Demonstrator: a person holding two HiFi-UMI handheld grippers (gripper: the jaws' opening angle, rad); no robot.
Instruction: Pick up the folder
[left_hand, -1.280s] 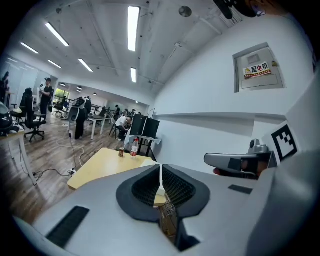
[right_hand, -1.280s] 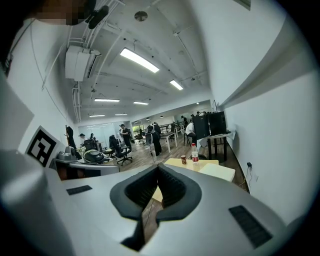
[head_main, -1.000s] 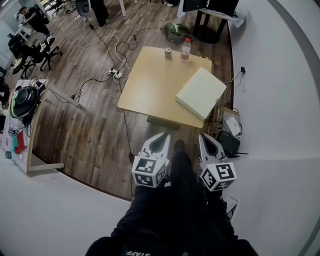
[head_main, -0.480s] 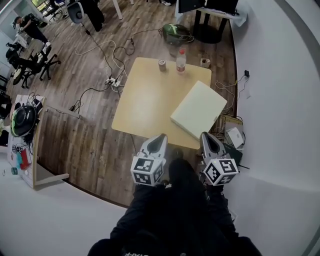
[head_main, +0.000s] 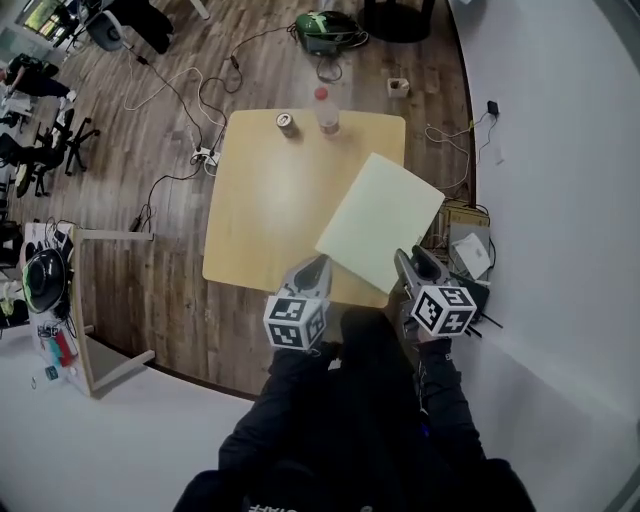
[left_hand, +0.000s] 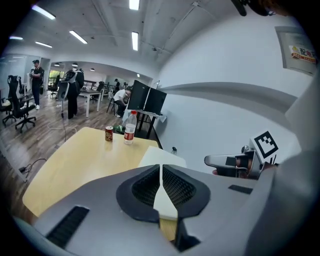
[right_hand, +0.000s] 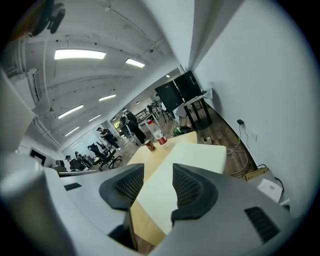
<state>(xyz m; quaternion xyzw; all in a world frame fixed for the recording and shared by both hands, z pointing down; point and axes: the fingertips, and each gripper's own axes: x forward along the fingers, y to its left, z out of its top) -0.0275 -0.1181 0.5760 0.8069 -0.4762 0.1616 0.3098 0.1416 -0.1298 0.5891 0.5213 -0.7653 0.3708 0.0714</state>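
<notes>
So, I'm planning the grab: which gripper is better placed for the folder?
Probably right: the right gripper points at the folder's near edge, jaws opening, empty; the left gripper is shut.

The tabletop (head_main: 260, 210) is smooth pale wood. The folder (head_main: 380, 222) looks matt, maybe card. The floor (head_main: 150, 270) is dark wood planks. The bottle (head_main: 326, 110) is clear plastic.
</notes>
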